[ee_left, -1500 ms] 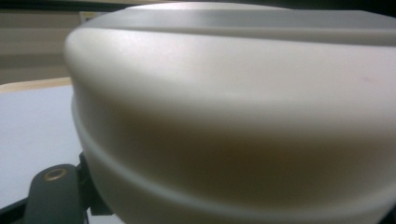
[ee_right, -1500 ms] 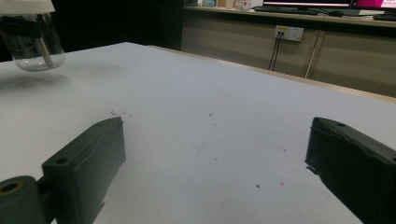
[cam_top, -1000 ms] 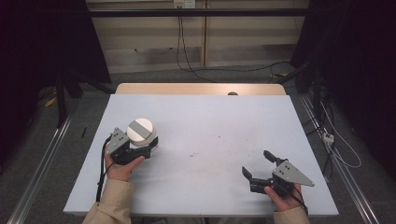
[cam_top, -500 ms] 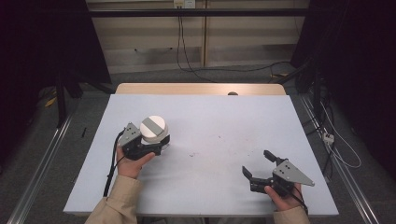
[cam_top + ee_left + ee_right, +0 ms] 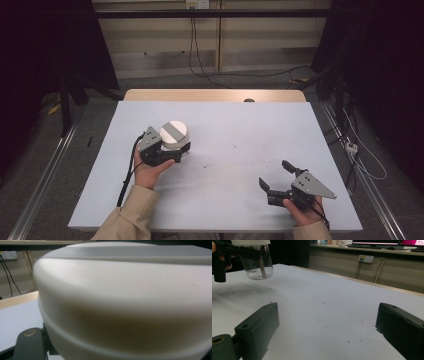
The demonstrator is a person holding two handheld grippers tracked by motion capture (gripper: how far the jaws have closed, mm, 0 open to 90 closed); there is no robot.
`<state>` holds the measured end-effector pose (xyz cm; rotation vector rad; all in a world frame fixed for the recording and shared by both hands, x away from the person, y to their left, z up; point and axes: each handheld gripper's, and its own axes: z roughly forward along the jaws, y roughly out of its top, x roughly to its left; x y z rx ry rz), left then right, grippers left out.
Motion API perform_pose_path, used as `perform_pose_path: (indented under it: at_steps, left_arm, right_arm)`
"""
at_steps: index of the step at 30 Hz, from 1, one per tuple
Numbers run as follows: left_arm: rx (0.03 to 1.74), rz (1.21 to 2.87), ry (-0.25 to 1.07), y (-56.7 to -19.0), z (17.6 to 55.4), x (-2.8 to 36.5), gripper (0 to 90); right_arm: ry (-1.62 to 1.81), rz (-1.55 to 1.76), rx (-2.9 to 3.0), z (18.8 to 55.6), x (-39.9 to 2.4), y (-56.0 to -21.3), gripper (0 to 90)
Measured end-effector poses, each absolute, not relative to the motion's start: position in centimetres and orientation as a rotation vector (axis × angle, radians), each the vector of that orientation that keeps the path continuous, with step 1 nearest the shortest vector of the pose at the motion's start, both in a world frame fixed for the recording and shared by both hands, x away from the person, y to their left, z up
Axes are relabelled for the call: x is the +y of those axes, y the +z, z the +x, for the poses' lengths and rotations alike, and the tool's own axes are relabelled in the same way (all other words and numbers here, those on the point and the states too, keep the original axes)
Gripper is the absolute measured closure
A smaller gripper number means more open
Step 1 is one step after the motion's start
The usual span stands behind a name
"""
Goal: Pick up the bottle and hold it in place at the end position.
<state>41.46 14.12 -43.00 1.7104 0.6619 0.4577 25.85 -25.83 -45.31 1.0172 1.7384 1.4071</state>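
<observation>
Over toward the table's (image 5: pixel 225 210) left edge, the left gripper (image 5: pixel 172 154) is clamped on a clear glass jar (image 5: pixel 258 265) just under its white lid (image 5: pixel 174 133), holding it above the surface. Near the front right corner, the right gripper (image 5: pixel 276 179) rests low with its jaws spread wide, grasping nothing.
</observation>
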Motion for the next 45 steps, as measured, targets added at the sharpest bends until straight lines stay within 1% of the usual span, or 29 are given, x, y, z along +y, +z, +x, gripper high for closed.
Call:
perform_pose_path:
  at_steps: [26, 45]
  left_arm:
    - [0.611, 1.763, 0.414, -43.8, 43.2, 10.0, 18.6]
    - [0.59, 1.778, 0.389, -44.3, 44.0, 8.0, 18.6]
  right_arm:
    - [1.406, 1.02, 1.73, 25.9, -25.9, -45.3, 4.4]
    - [1.408, 1.027, 1.724, 25.9, -26.1, -45.3, 4.5]
